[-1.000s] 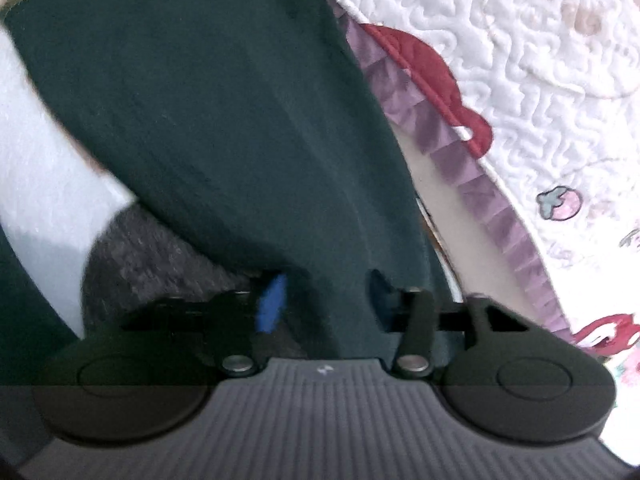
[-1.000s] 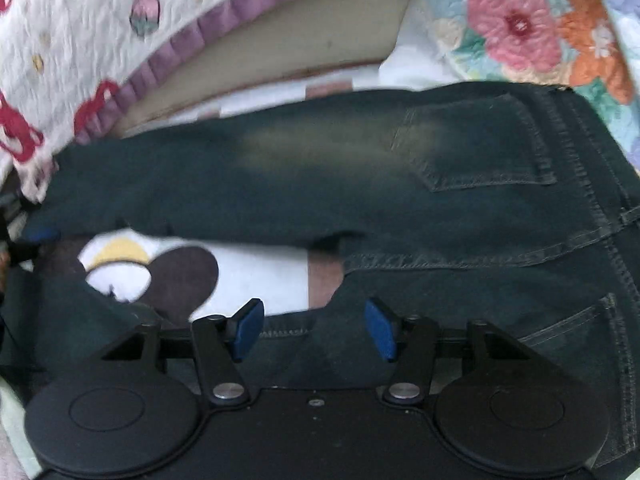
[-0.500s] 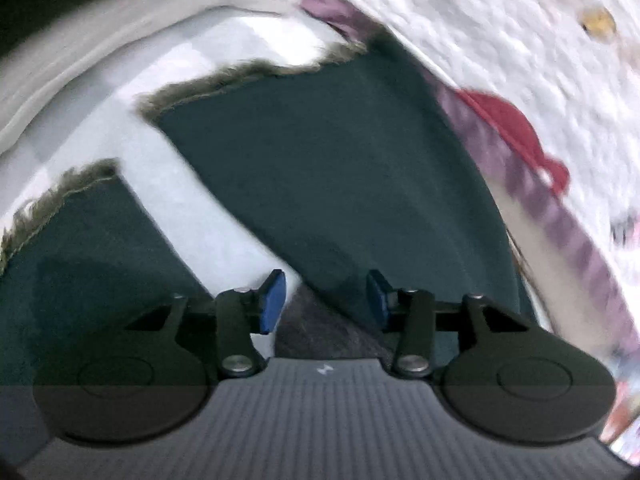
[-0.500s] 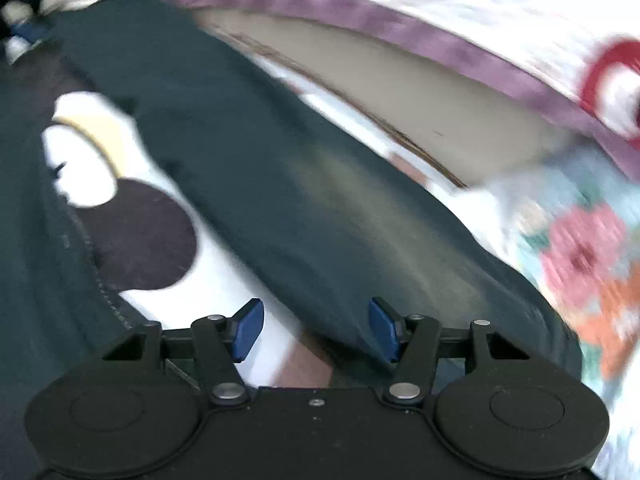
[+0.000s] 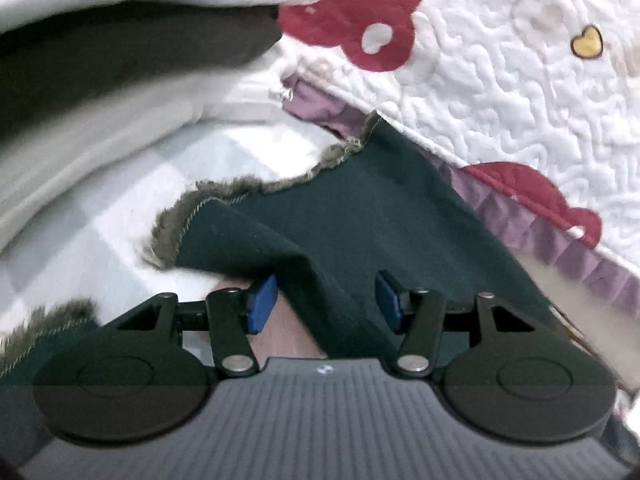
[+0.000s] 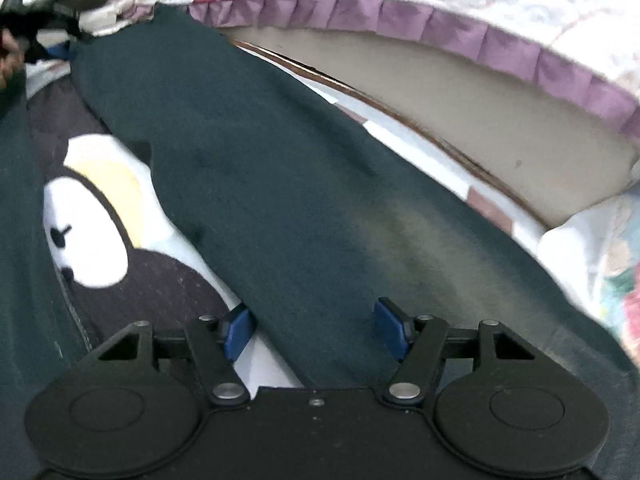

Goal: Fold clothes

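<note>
Frayed hem now nearer left gripper (image 5: 326, 300), jeans leg (image 6: 280, 184) running diagonally

This is a home bedroom, and the work surface is a bed. A white quilted bedspread (image 5: 520, 92) with red cartoon appliqués, a small yellow heart and a pleated purple ruffle (image 6: 500, 46) hangs along one side. Underneath lies a printed sheet (image 6: 96, 216) showing a cartoon character in white, yellow and dark brown. A floral-patterned cushion or cover (image 6: 624, 280) sits at the edge. Dark jeans (image 6: 280, 184) with a frayed hem (image 5: 248, 188) are spread across the bedding, a domestic laundry scene.
</note>
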The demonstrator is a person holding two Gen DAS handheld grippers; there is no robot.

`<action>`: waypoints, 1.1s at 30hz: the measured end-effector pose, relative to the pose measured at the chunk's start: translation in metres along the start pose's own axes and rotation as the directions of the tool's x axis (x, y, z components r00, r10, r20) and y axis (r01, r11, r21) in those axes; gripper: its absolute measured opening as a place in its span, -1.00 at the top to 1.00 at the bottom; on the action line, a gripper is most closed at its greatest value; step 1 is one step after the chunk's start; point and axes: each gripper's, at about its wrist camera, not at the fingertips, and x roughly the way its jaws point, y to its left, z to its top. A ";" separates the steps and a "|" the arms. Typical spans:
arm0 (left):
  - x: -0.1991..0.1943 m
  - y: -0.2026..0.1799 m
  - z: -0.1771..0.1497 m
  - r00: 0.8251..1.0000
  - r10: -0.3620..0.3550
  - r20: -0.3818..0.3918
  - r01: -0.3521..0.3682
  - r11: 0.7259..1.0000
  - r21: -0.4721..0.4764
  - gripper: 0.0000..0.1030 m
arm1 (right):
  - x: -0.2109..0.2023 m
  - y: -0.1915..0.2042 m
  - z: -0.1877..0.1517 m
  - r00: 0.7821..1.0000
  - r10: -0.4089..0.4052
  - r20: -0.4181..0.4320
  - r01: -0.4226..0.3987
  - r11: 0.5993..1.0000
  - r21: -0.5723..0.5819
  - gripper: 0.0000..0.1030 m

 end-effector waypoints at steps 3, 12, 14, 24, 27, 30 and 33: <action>-0.001 -0.003 0.011 1.000 -0.026 0.015 0.026 0.999 0.022 0.91 | 0.007 -0.011 -0.002 0.999 0.012 0.032 -0.014 0.998 0.053 -0.66; -0.083 -0.009 0.030 0.996 -0.034 0.081 0.029 0.997 0.066 0.92 | 0.002 -0.036 0.001 0.955 0.285 0.085 -0.297 0.906 0.302 0.65; -0.060 0.014 0.022 0.997 0.046 -0.063 -0.047 0.999 -0.017 0.92 | 0.010 -0.035 0.000 0.931 0.364 0.029 -0.355 0.884 0.304 0.56; -0.044 0.000 0.021 0.964 0.251 -0.083 -0.236 0.959 0.158 0.72 | -0.010 -0.083 0.042 0.955 0.292 0.051 -0.291 0.893 0.344 -0.02; -0.045 -0.005 0.022 0.946 0.322 -0.044 -0.305 0.925 0.228 0.60 | -0.006 -0.110 0.038 0.989 0.144 -0.022 -0.126 0.924 0.360 -0.02; -0.063 -0.025 0.026 0.976 0.218 0.007 -0.209 0.927 0.311 0.47 | -0.006 -0.141 0.019 0.998 0.012 -0.065 0.014 0.923 0.384 -0.02; -0.089 -0.060 0.021 0.998 -0.066 0.011 0.059 0.943 0.328 0.26 | -0.005 -0.155 -0.002 0.998 0.006 -0.060 0.022 0.895 0.446 -0.03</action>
